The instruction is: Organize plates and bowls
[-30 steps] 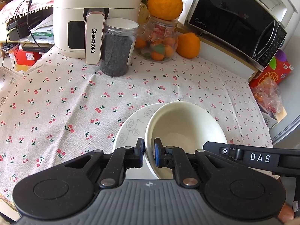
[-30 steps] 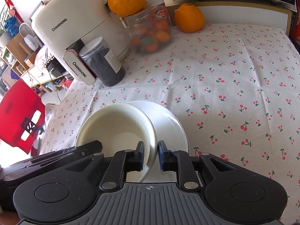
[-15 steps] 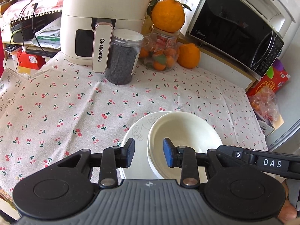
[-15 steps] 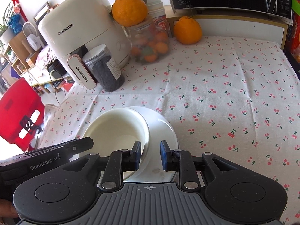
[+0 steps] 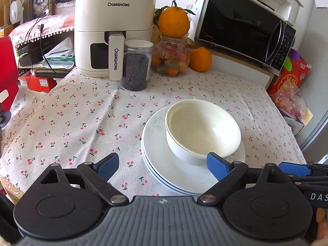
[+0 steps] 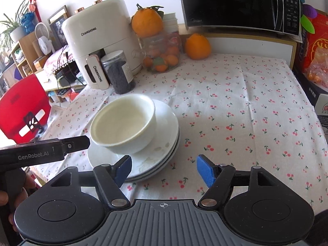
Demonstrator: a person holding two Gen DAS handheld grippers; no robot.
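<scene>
My left tongs point(image 5: 163, 164) hang spread wide, gripping nothing, just short of the near edge of the stacked plates point(image 5: 164, 164); my right tongs point(image 6: 164, 169) are likewise spread and empty, their left pad over the rim of the same stack, their right pad over bare cloth. Between them, on the cherry-print surface point(image 5: 82, 123), a white bowl point(image 5: 202, 132) sits on top of the plates, set toward one side of the stack, not at its centre.

The risk I see from here lies in that off-centre seat: a nudge from either open pad against the bowl's wall could slide it across the glazed top plate or tip it toward the surface edge near me, and a knock on the plate rims could shift the whole pile on the loose cloth.

The bowl is plain, glossy off-white, deep and round, standing upright and empty. The plates beneath look like three thin white rims nested together, the top one carrying a faint grey swirl pattern. Farther back stand a dark-filled jar point(image 5: 136, 65) and an air fryer point(image 5: 113, 26), well apart from the stack.
</scene>
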